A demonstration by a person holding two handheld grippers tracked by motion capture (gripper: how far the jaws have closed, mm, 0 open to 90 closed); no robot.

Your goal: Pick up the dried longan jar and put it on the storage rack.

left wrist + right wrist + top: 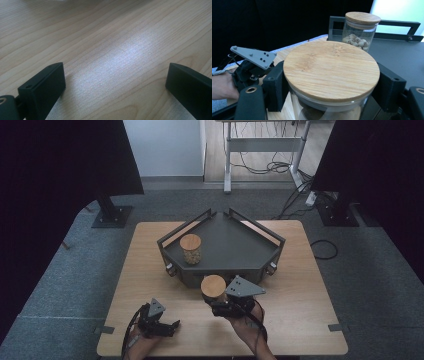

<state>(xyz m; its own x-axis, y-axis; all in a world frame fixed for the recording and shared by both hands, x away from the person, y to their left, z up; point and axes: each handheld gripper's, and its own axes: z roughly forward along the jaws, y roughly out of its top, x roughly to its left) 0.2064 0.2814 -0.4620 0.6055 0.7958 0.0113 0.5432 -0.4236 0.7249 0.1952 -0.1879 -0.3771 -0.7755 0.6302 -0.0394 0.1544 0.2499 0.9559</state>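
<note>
Two jars matter here: with our right gripper [332, 100] jaws clamped on the bamboo-lidded glass jar [213, 289], we should keep it upright and set it in the dark tray [235, 251] at about four o'clock of the jar of pale pieces [191, 249], while our left gripper [112, 87] rests wide open over the bench [300, 285].

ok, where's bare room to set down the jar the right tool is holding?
The tray floor is bare to the right of the other jar, out to its right rail. The tabletop is bare to the right of the tray and the right tool. It is crowded at the tray's front edge, where the held jar sits.

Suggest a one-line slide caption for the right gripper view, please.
Right gripper clamps a bamboo-lidded glass jar before the dark tray, where a second jar stands.
</note>
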